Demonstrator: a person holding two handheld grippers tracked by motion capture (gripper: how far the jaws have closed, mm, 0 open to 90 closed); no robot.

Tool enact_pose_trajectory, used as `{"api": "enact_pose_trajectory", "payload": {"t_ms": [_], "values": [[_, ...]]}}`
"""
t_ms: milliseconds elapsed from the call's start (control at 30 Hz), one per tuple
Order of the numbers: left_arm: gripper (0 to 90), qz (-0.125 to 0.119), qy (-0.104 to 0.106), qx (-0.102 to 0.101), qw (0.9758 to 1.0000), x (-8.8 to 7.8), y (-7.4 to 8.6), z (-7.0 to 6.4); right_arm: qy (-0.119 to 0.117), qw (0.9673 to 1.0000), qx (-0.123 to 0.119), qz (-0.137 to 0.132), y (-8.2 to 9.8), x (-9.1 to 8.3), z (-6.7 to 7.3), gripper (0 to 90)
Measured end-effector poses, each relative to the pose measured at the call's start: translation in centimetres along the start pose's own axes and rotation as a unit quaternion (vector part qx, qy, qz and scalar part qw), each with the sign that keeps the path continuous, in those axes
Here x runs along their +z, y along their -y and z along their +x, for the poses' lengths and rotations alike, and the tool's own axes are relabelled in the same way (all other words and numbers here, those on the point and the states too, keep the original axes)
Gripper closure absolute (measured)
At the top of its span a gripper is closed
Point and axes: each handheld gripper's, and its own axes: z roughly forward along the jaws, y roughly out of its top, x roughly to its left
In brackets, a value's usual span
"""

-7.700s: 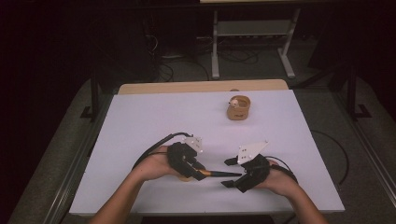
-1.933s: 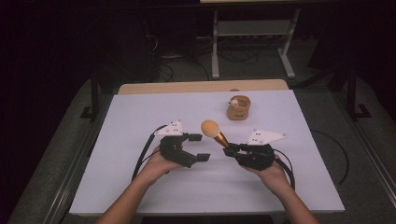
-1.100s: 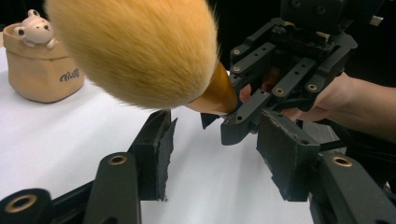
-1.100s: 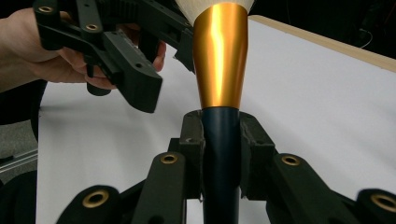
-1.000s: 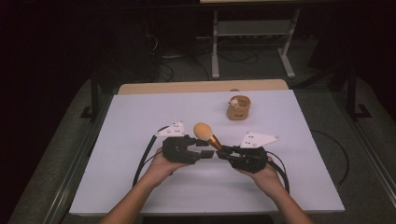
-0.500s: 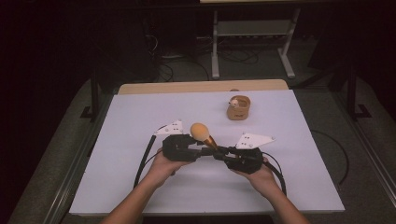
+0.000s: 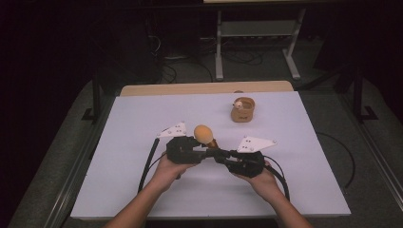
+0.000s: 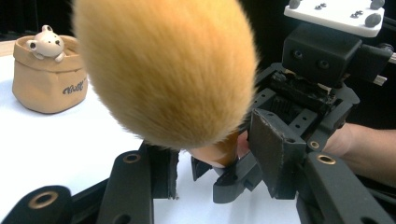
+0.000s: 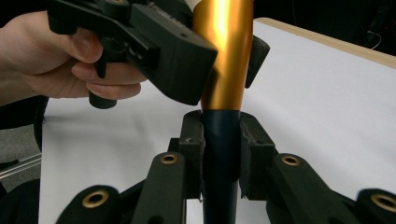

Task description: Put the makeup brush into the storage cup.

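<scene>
Right now you are holding the makeup brush (image 7: pixel 205 135) above the table (image 7: pixel 142 114) near its front, your right gripper (image 9: pixel 221 135) clamping its dark handle while your left gripper (image 8: pixel 212 161) is spread around the gold ferrule.

One makeup brush (image 7: pixel 204 134), one small pouch (image 7: pixel 242 110) with perhaps one bear figurine (image 8: pixel 46 43), two tools: left tool (image 7: pixel 203 153), right tool (image 7: pixel 219 154).

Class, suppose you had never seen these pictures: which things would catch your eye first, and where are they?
First, the makeup brush with its fluffy orange head, held above the middle of the white table. The right gripper clamps its dark handle, while the left gripper brackets the golden ferrule. Farther back to the right stands a small tan pouch with a bear figure on its rim.
</scene>
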Motion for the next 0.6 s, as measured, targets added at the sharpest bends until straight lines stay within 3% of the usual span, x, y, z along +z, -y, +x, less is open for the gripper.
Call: {"api": "enact_pose_trajectory", "payload": {"t_ms": [600], "values": [[61.2,0.0,0.001,-0.006,1.0,0.31,0.23,0.34,-0.004,0.9999,-0.004,0.01,0.27,0.55,0.23,73.4]]}}
